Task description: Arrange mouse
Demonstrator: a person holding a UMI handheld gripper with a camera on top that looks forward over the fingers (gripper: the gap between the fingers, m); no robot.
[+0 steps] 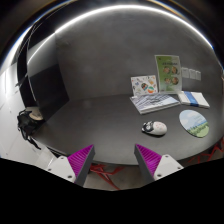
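Observation:
A small white and dark mouse [154, 128] lies on the dark desk [100, 125], beyond my fingers and to their right. A round green-patterned mouse mat [195, 123] lies just right of it. My gripper [113, 157] is open and empty, its two magenta pads [80, 157] wide apart above the desk's near edge. Nothing stands between the fingers. Red cables [112, 172] show below the gap.
A dark monitor [45, 90] stands at the left with a headset-like object [30, 118] in front of it. Leaflets and booklets [155, 98] lie at the back right; a green card [167, 70] leans against the wall.

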